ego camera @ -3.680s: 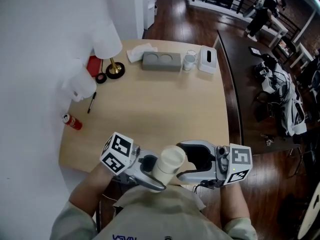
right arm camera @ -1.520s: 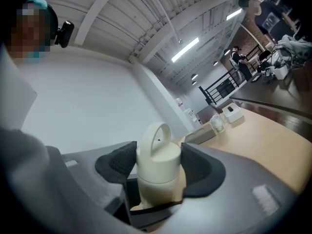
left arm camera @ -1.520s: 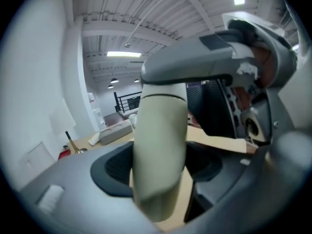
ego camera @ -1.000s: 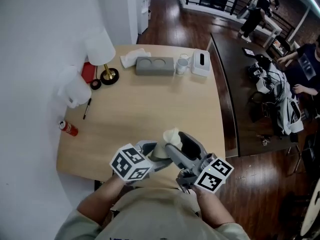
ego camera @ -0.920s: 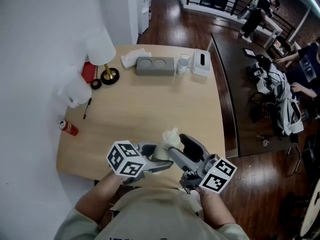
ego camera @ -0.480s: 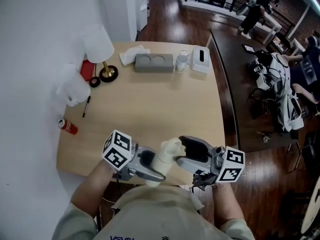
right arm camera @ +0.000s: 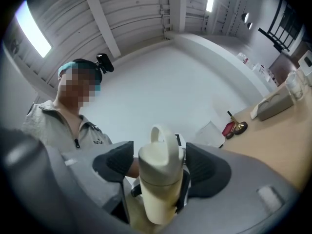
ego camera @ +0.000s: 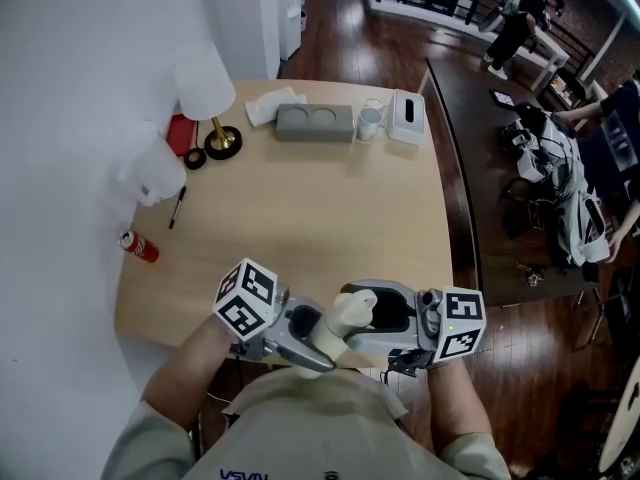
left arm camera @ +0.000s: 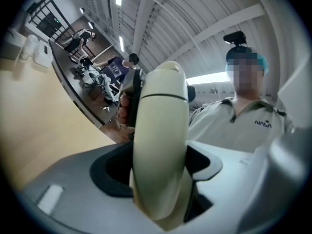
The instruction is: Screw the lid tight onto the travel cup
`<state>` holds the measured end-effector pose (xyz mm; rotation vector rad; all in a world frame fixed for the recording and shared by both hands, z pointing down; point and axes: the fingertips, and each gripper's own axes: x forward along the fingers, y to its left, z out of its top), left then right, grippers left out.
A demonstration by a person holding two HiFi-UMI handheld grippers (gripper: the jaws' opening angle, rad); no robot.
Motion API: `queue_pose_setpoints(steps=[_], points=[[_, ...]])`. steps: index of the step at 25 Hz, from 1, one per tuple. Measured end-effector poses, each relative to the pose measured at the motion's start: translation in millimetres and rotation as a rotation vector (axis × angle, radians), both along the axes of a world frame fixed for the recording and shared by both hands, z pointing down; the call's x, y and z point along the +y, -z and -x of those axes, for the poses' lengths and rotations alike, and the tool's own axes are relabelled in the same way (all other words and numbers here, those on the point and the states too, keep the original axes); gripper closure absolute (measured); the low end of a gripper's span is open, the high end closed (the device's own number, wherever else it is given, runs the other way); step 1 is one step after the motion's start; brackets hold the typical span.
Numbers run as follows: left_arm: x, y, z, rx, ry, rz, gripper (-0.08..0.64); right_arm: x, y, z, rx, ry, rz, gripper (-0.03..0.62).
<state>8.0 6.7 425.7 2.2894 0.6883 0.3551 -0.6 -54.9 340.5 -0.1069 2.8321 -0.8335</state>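
Left gripper (ego camera: 318, 340): sitting low in the centre of the head view, pinching the cream travel cup (ego camera: 338, 330) by its body.
Travel cup: hanging tilted just off the near edge of the wooden table (ego camera: 300, 218), between the two tools.
Lid (right arm camera: 161, 161): sitting on the cup's top, loop handle pointing up; probably seated, though the seam is hard to read.
Right gripper (ego camera: 366, 318): reaching in from the lower right, jaws standing spread around the lid and having just been opening.
Left edge: red can (ego camera: 141, 247) and pen (ego camera: 175, 208) lying apart.
Far edge: lamp (ego camera: 208, 93), grey two-hole holder (ego camera: 314, 122) and tissue box (ego camera: 408, 118) standing in a row.
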Motion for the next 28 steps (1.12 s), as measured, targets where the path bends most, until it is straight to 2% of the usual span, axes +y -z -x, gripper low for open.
queue_pose_setpoints(steps=[6,9,15,19,23,28], points=[[4,-2,1,-0.016,-0.001,-0.005,0.238,2,-2,0,0.0,-0.007,-0.007,0.267],[3,-4,3,-0.022,0.005,-0.012,0.238,1,-4,1,0.005,-0.025,-0.009,0.304],[-3,-9,0,-0.051,0.058,-0.04,0.236,-4,-8,-3,0.027,-0.092,0.0,0.305],[-18,-21,-4,-0.121,0.148,-0.106,0.236,-18,-17,-6,0.079,-0.194,0.012,0.305],[-37,-40,-11,-0.237,0.258,-0.218,0.236,-34,-31,-10,0.143,-0.318,0.032,0.305],[-62,-58,-15,-0.358,0.448,-0.336,0.238,-54,-46,-15,0.177,-0.49,0.084,0.307]])
